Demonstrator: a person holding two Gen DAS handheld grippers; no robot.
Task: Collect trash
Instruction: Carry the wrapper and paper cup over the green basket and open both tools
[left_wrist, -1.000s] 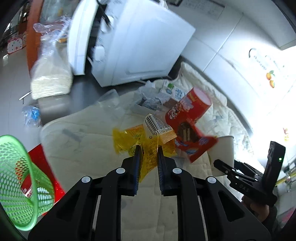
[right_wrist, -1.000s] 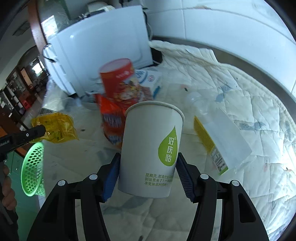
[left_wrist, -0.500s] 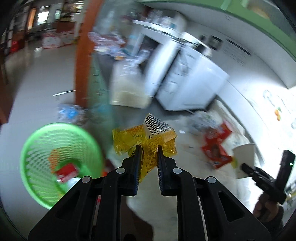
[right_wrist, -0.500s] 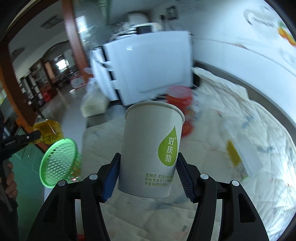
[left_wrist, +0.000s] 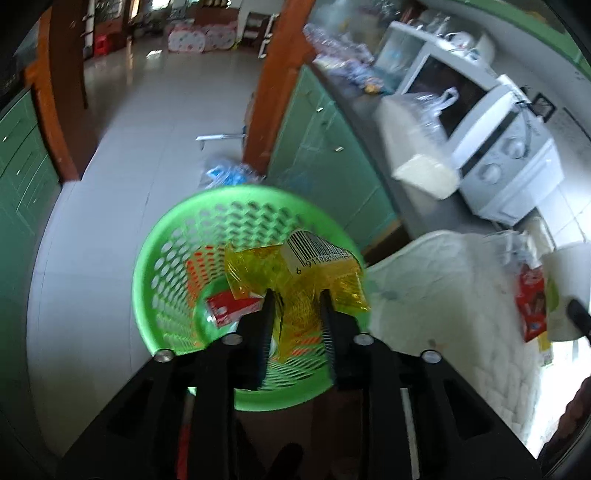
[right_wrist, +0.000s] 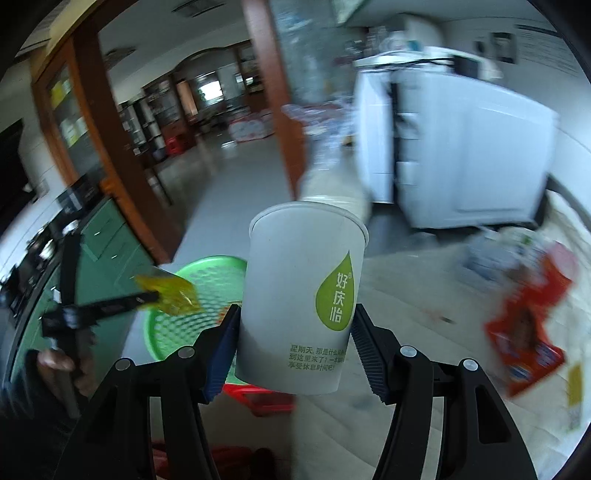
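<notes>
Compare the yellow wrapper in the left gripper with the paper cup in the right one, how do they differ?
The yellow wrapper is thin, crumpled and see-through; the paper cup is rigid, opaque and white with a green drop logo. The wrapper bears a barcode label, the cup printed green text. The wrapper hangs over the green basket; the cup is held upright beside it. Both are clamped between gripper fingers: left gripper, right gripper.

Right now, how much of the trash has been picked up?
Some: a red packet already lies in the green basket. The left gripper holds a yellow wrapper above it; the right gripper holds a paper cup. Red packaging remains on the quilt.
</notes>
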